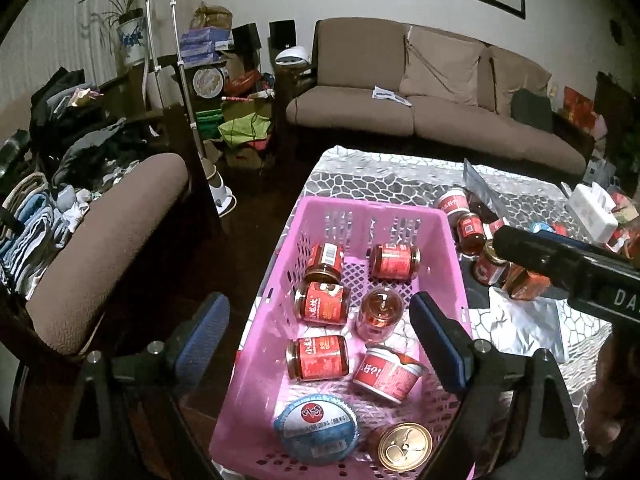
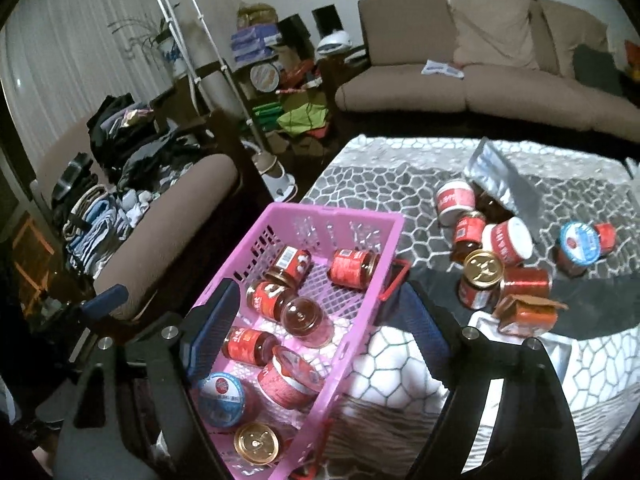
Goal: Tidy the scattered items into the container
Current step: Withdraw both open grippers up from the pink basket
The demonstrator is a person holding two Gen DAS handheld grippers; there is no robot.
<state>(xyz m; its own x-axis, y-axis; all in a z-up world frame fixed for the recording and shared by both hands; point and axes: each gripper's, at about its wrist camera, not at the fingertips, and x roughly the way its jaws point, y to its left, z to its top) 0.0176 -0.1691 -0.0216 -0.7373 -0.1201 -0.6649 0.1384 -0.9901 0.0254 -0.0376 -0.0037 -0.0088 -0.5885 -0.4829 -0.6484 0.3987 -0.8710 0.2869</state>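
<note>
Left wrist view: the left claw (image 1: 320, 338) is hovering wide and empty over the pink basket (image 1: 280, 300), which is sitting at the left edge of the desk (image 1: 400, 176) and containing jars and cups lying loose. Right wrist view: the right claw (image 2: 310, 330) is also standing apart and holding nothing, straddling the basket's right wall, while scattered jars (image 2: 484, 276) are lying clustered on the desk beside a foil pouch (image 2: 500, 180) further right.

A brown sofa (image 1: 420, 116) is standing behind the desk (image 2: 400, 176). Clothes (image 1: 80, 152) are lying heaped on a chair (image 1: 116, 248) beside a potted plant (image 1: 130, 32).
</note>
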